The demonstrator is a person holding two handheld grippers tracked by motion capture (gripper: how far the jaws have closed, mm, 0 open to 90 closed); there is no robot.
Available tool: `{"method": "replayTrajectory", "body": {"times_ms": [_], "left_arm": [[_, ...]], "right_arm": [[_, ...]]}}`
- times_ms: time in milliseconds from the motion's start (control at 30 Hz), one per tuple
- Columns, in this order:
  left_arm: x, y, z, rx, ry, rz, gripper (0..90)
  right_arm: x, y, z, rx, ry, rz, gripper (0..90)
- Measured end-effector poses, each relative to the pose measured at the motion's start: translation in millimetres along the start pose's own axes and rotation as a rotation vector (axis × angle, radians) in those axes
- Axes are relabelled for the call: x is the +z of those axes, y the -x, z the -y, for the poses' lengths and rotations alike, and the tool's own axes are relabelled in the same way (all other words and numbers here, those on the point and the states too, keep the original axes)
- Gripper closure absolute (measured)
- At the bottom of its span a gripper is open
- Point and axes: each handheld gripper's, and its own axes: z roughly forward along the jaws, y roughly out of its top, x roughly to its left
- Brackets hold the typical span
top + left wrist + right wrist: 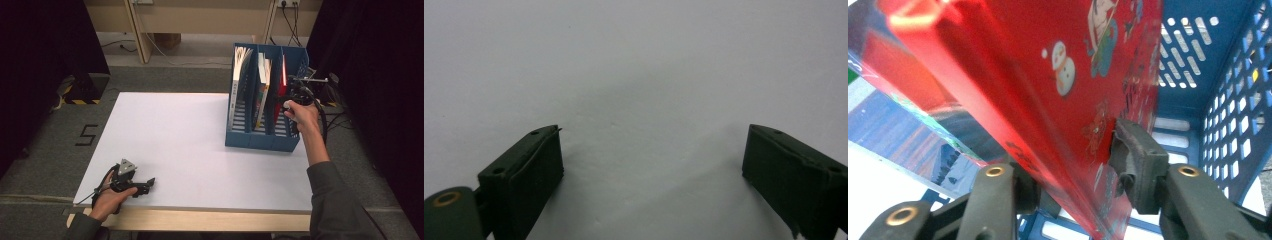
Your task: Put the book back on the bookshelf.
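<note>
Two grippers worked the white worktop: the right gripper pinched a red book in the blue rack's rightmost slot, fingers clamped across its glossy, likely slippery cover near the edge; the left gripper rested, fingers spread, empty.

One readable mark: a black numeral "5" on the grey floor, left of the tabletop. The red book pinched in my right tongs carries cartoon pictures, a snowman among them, but no lettering I can read. Books in the blue file rack show printed covers, too small to make out.
</note>
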Motion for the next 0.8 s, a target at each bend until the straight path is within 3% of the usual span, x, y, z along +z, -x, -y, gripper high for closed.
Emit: {"method": "replayTrajectory", "body": {"times_ms": [67, 167, 233, 267, 333, 433, 567, 700, 800], "left_arm": [[-0.3, -0.3, 0.1, 0.001, -0.001, 0.001, 8.5], [-0.4, -0.5, 0.1, 0.000, 0.002, 0.000, 8.6], [-1.9, -1.7, -0.3, 0.002, 0.025, -0.034, 12.9], [-3.3, -4.0, -1.1, 0.022, 0.045, -0.076, 17.4], [-4.3, -7.4, -1.6, 0.022, 0.058, -0.113, 13.3], [-1.9, -11.8, 0.2, -0.004, 0.028, -0.103, 14.0], [-1.6, -11.6, 0.1, 0.002, 0.030, -0.109, 13.1], [-2.4, -14.7, -0.1, 0.044, 0.048, -0.187, 13.7], [-1.3, -19.0, 0.4, 0.004, 0.044, -0.159, 12.9]], "right_arm": [[-0.1, 0.7, 2.3, 0.010, -0.012, -0.003, 54.1], [-4.9, 2.1, 6.6, -0.032, -0.007, 0.004, 49.4], [-9.4, 4.4, 10.2, -0.030, 0.005, -0.019, 47.3], [-11.7, 4.8, 12.4, -0.033, 0.005, -0.018, 44.8], [-16.4, 4.4, 18.3, -0.038, 0.005, -0.039, 41.3], [-22.3, 4.0, 29.7, -0.066, 0.007, -0.039, 37.6], [-29.4, 1.2, 47.7, -0.084, 0.021, -0.046, 33.7], [-36.4, -6.0, 69.4, -0.125, 0.026, -0.059, 30.3], [-41.0, -14.0, 86.3, -0.152, 0.022, -0.058, 27.2]]}}
